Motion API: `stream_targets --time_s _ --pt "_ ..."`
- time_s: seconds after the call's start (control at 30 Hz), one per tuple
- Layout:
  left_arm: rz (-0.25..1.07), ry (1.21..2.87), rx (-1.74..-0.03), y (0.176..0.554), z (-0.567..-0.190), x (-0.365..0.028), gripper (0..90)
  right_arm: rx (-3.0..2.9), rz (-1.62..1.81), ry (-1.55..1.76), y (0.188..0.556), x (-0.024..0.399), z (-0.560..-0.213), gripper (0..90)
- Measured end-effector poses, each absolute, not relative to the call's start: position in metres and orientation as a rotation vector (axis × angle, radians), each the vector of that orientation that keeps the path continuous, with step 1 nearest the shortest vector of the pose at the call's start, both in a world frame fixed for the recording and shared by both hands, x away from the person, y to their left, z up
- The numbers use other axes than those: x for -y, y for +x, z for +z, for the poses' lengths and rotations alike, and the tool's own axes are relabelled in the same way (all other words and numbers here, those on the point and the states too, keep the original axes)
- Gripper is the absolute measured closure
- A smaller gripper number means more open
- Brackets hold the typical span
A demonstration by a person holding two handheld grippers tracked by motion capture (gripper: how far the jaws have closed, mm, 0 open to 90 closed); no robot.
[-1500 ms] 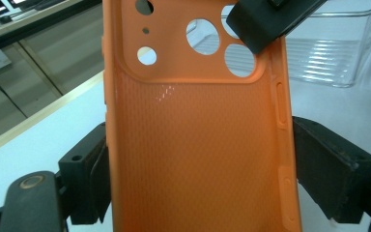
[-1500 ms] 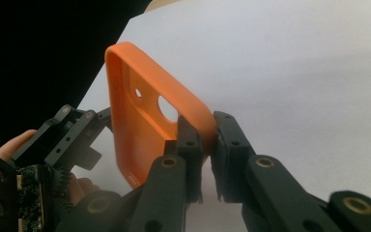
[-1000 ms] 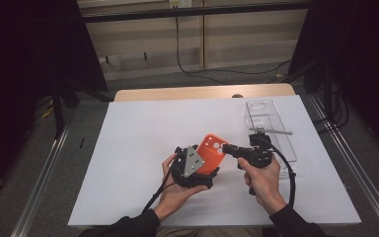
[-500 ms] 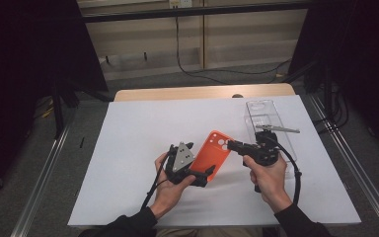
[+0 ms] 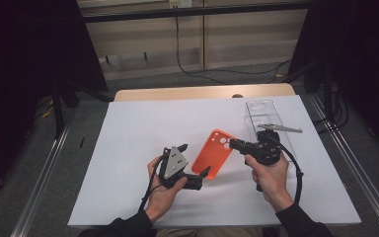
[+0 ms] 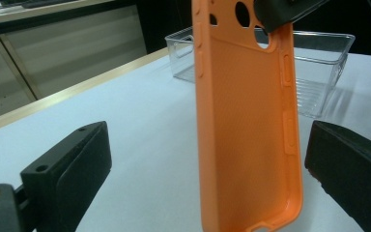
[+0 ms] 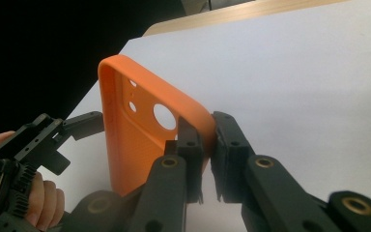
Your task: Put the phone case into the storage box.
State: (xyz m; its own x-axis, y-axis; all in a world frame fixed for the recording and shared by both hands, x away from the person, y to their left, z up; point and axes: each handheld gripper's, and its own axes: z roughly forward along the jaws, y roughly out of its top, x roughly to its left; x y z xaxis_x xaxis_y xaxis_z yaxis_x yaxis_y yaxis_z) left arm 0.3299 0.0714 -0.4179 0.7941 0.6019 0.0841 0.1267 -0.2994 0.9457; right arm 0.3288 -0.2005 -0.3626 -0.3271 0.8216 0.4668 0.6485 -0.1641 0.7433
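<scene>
I count one orange phone case (image 5: pixel 214 157), pinched at its top edge by the right hand-held gripper (image 5: pixel 233 143). One clear plastic tray (image 5: pixel 265 114) sits just beyond that hand-held gripper. Two hand-held grippers altogether, the left hand-held gripper (image 5: pixel 197 170) below the case, on one counter (image 5: pixel 128 138).

In the left gripper view, the orange phone case (image 6: pixel 249 125) runs off the top edge, and we lose its upper right corner behind the right gripper (image 6: pixel 290 12). In the right gripper view, its jaws cover the case's lower right corner, bottom centre.
</scene>
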Motion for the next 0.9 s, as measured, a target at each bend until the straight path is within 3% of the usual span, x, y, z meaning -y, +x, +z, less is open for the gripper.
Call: stream_targets --time_s 0.9 --pt "0.540 1.738 -0.587 0.327 -0.414 -0.106 2.4 -1.878 1.456 1.650 0.329 0.212 -0.362 82.5"
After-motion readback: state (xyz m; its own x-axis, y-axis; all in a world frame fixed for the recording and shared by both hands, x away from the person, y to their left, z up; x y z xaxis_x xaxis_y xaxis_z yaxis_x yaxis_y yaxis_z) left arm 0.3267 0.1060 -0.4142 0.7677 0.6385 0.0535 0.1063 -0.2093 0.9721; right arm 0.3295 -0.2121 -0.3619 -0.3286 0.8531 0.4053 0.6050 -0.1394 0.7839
